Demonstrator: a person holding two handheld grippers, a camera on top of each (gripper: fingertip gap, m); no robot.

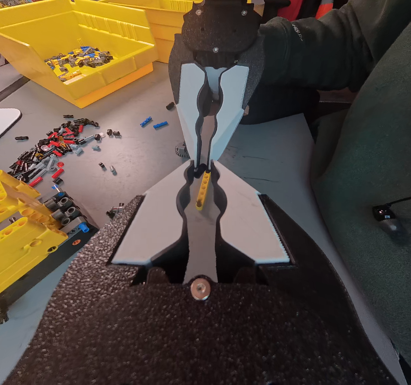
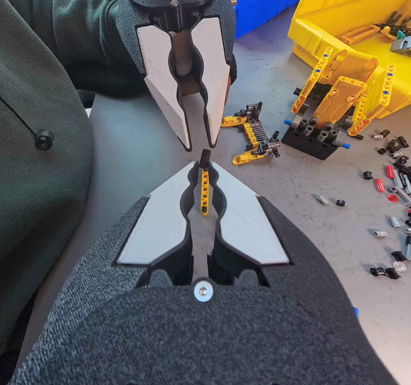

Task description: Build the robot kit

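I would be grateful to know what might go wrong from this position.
1. The right gripper pinches the thin yellow plastic beam with holes only at its top end, so the beam may swivel or slip.
2. The left gripper, narrowly open, hangs just off the short black plastic pin at that end; a misaligned approach could knock it loose.
3. A dropped pin could vanish among the scattered black, red and grey small parts.

I see a yellow holed beam (image 2: 204, 193) with a black pin (image 2: 204, 157) between my white, black-edged fingers (image 2: 164, 216), yellow bins (image 1: 73, 47), a blue bin (image 2: 264, 3), red, black and grey pieces (image 1: 53, 145) on the grey surface (image 1: 138, 152), and a dark green sleeve (image 1: 347, 47).
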